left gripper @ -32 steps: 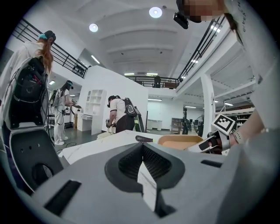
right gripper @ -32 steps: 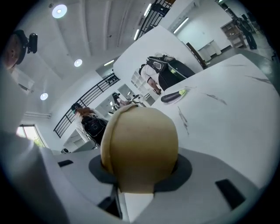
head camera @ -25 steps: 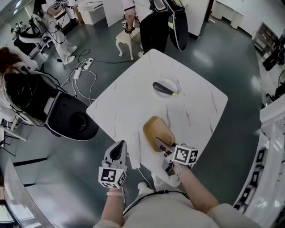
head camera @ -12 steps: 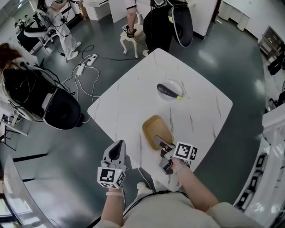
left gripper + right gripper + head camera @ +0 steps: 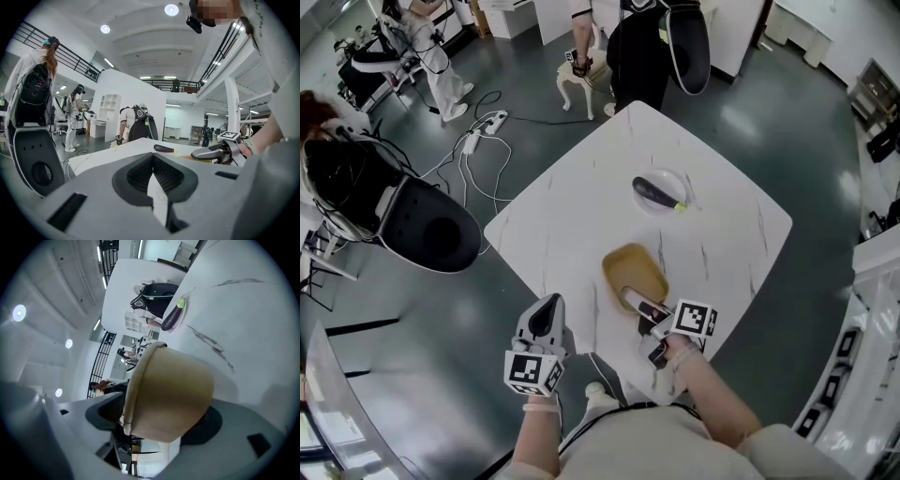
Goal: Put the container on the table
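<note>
A tan container point(image 5: 633, 272) sits on the white marble table point(image 5: 572, 216), close to its near edge. My right gripper point(image 5: 637, 309) is at the container's near rim and its jaws are opening. In the right gripper view the container point(image 5: 168, 399) fills the space between the jaws, and the left pad point(image 5: 110, 411) stands slightly off the rim. My left gripper point(image 5: 547, 314) hovers beside the table's near-left edge, shut and empty, and its pads meet in its own view point(image 5: 152, 161). A dark eggplant point(image 5: 656, 192) lies on a white plate point(image 5: 667, 174) farther back.
A black seat point(image 5: 431, 230) stands on the floor to the left of the table. Cables and a power strip point(image 5: 473, 141) lie beyond it. People stand at the table's far corner, next to a small white stool point(image 5: 577, 80).
The right gripper's jaws have spread apart at the container's rim and the gripper has rolled a little. The container stays on the table. The left gripper has not moved.
</note>
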`<act>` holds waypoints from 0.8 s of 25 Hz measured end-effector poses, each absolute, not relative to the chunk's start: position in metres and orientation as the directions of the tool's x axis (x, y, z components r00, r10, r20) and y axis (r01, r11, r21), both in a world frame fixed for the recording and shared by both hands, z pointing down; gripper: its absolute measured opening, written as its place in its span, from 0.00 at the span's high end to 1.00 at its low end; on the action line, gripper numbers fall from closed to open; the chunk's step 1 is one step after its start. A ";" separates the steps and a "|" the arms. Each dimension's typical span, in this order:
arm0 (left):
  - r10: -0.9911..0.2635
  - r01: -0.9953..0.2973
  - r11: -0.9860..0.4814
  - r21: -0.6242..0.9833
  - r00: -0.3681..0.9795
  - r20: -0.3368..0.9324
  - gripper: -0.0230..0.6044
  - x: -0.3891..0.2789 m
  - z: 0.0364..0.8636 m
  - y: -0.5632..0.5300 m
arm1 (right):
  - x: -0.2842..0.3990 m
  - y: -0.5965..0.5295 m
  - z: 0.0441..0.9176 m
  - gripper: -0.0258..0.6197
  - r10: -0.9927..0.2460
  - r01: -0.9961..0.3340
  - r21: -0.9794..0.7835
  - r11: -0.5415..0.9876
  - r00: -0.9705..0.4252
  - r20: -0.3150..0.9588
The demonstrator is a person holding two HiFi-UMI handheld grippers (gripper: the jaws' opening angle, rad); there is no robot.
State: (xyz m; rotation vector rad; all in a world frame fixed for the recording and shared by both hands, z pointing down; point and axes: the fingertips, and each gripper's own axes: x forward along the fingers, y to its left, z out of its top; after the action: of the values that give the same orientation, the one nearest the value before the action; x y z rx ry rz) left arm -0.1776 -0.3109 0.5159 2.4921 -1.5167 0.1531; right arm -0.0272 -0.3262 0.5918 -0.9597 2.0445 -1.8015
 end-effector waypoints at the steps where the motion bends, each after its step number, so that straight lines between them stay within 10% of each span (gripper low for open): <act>1: -0.863 -0.886 -0.443 0.134 0.462 0.202 0.96 -0.177 0.516 -0.310 | -0.029 -0.324 0.590 0.38 -0.603 -0.300 -0.954 0.032 -0.767 0.221; 8: -0.861 -0.884 -0.445 0.142 0.466 0.205 0.96 -0.177 0.518 -0.310 | -0.046 -0.314 0.568 0.23 -0.488 -0.248 -0.950 0.188 -0.863 0.128; 20: -0.858 -0.883 -0.447 0.147 0.469 0.207 0.96 -0.176 0.519 -0.304 | -0.046 -0.283 0.594 0.29 -0.382 -0.400 -0.890 0.219 -0.875 0.299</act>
State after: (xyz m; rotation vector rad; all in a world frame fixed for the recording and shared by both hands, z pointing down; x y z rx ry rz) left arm -0.1761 -0.3036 0.5190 2.4845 -1.5004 0.1500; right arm -0.0459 -0.2825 0.5935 -0.7905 2.4655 -1.8077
